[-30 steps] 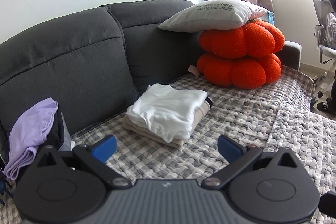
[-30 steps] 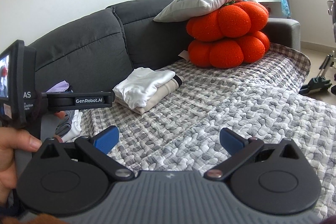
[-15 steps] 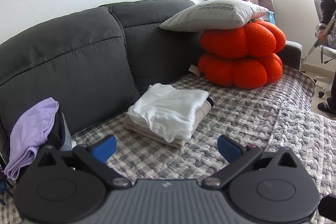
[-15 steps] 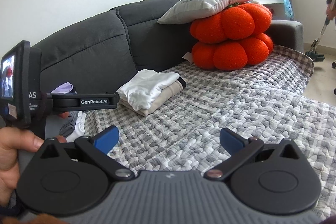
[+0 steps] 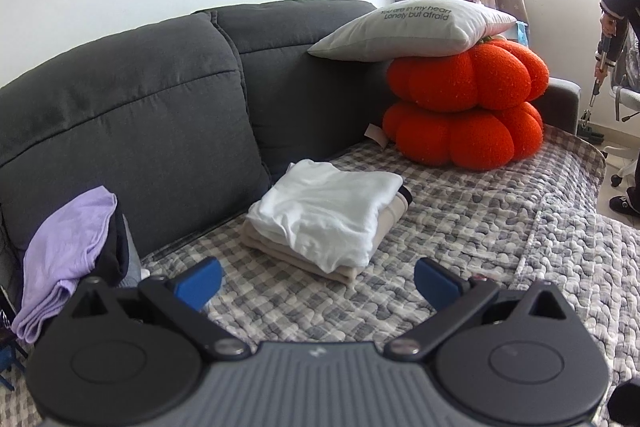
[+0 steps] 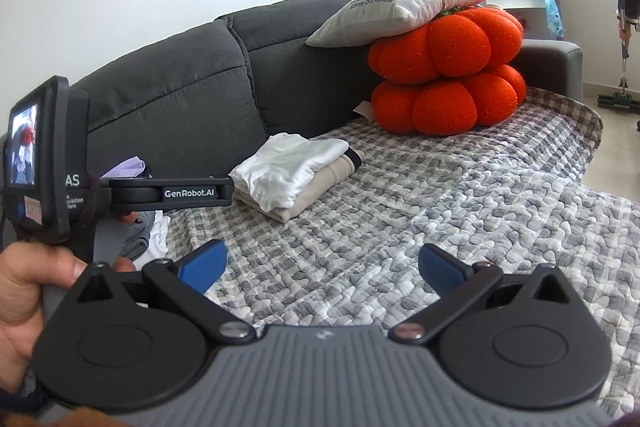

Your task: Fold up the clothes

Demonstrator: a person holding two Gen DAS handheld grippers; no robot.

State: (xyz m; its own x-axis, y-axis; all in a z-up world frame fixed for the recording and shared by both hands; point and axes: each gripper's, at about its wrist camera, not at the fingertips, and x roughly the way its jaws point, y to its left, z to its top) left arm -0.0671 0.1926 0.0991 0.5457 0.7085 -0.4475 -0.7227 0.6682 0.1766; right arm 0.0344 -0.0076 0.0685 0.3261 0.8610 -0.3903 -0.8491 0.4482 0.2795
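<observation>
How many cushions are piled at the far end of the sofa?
3: two orange pumpkin cushions stacked, the lower on the quilt, the upper on it, and a white pillow on top. Anything behind them is hidden.

Two wrist cameras, both low over the sofa seat and facing its back corner.

The left wrist view looks along its open fingers (image 5: 318,281) at the folded pile (image 5: 326,215), which is near and central; the purple cloth (image 5: 66,247) is at its left edge. The right wrist view sits further right and further back, so the pile (image 6: 294,177) appears smaller and left of centre, and the left gripper's body (image 6: 168,193) with the holding hand (image 6: 28,291) crosses its left side. Both views share the blanket (image 5: 500,227), the pile, the orange cushions (image 5: 464,107) and the white pillow (image 5: 412,29).
</observation>
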